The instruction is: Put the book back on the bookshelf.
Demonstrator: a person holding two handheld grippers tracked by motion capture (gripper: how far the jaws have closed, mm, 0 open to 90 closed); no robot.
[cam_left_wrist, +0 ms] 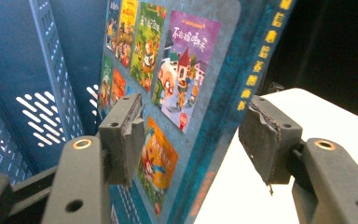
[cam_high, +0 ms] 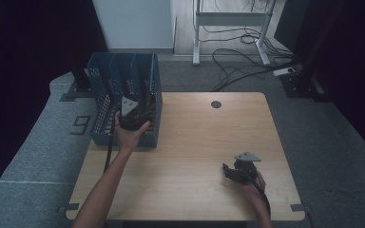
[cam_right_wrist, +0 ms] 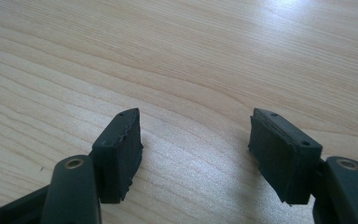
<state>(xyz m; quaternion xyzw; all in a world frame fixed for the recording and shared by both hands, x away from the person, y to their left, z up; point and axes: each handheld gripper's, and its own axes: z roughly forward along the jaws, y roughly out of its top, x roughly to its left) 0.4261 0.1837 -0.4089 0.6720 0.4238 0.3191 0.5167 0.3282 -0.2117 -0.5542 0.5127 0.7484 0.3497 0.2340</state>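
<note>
The left gripper has its jaws released, apart around a picture book's edge without pressing it; the book stands in the blue rack at ten o'clock on the table. The right gripper gapes empty at five o'clock.

A lab or studio workspace: a wooden counter on grey carpet, black curtains at nine and three o'clock, loose cables and a desk frame at twelve.
</note>
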